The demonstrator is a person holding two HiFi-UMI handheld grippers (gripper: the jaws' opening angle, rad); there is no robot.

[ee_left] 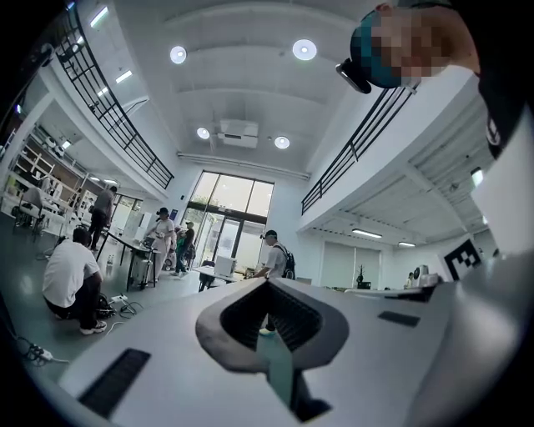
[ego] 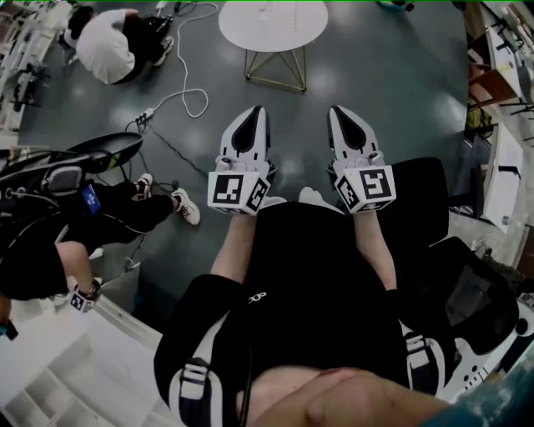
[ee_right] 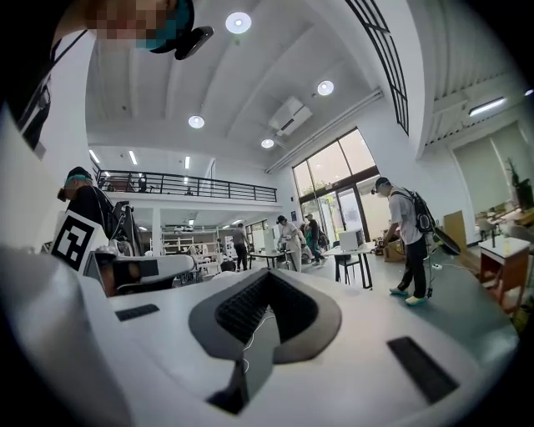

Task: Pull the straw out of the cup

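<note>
Ribbed black pads (ee_left: 292, 317) of the L gripper (ee_left: 269, 285) sit together, the 2 jaw tips meeting w/ nothing between them. The R gripper (ee_right: 267, 279) is the same: pads (ee_right: 244, 307) closed tip to tip, nothing held. In the head view both grippers are held out side by side, approx level, near each other but not touching. Each has its marker cube (ego: 236, 190) (ego: 367, 188) at the rear, just ahead of the person's bare forearms (ego: 238, 242). Below them is dark grey floor (ego: 392, 92). No view shows the cup or the straw. Beyond the jaw tips stands a round white table (ego: 273, 21) on thin gold wire legs. A white cable (ego: 190, 98) loops over the floor to its left. At top left 1 person in a white shirt (ego: 107, 46) crouches. Nearer, at left, a seated person in black has a white sneaker (ego: 186, 207) stretched toward the L gripper. The gripper views look out into a tall white hall w/ round ceiling lights (ee_left: 304, 49), a balcony railing (ee_left: 117, 108) and big windows (ee_left: 229, 196). A person w/ a backpack (ee_right: 407, 238) stands by a small table (ee_right: 350, 250).
</note>
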